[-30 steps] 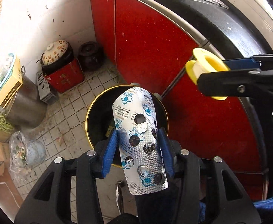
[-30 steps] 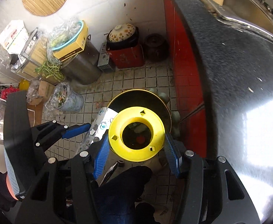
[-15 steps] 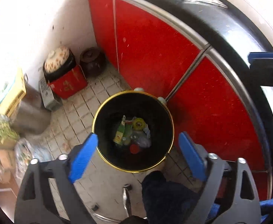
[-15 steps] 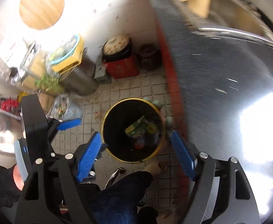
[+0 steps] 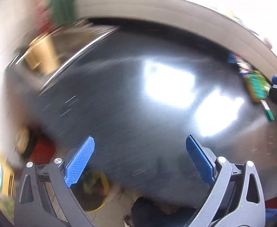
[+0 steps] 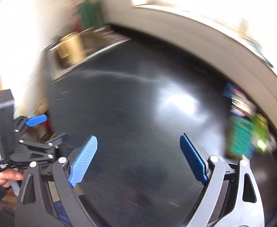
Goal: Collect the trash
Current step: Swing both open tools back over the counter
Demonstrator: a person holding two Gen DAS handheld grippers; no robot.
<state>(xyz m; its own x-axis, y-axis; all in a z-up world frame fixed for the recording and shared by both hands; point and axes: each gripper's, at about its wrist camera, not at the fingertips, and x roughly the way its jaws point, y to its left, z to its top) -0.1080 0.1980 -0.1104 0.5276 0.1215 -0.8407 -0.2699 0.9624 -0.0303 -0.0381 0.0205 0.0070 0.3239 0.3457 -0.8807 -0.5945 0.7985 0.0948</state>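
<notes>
The trash we have left is a small heap of packets (image 6: 250,132) at the far right of the black counter (image 6: 138,123), close to the pale wall edge. It is badly blurred, but we make out teal and bright green wrappers, with a thin white and green strip (image 5: 268,109) lying beside them in the left view. We judge these to be light, thin and crinkly, likely foil or plastic film, slippery on the glossy top and easy to crush. We would pinch each one across a flat edge or a raised fold, not press down on it.

Our left gripper (image 5: 140,160) has just been opening and now stands wide with nothing between its ribbed blue pads. Our right gripper (image 6: 138,158) has been opening too and is likewise released and empty. Both hang over bare counter, well apart from the heap.

The counter is dark, polished and speckled, throwing back window glare. Low in the left view the yellow-rimmed bin (image 5: 95,194) shows on the floor, already holding scraps.
</notes>
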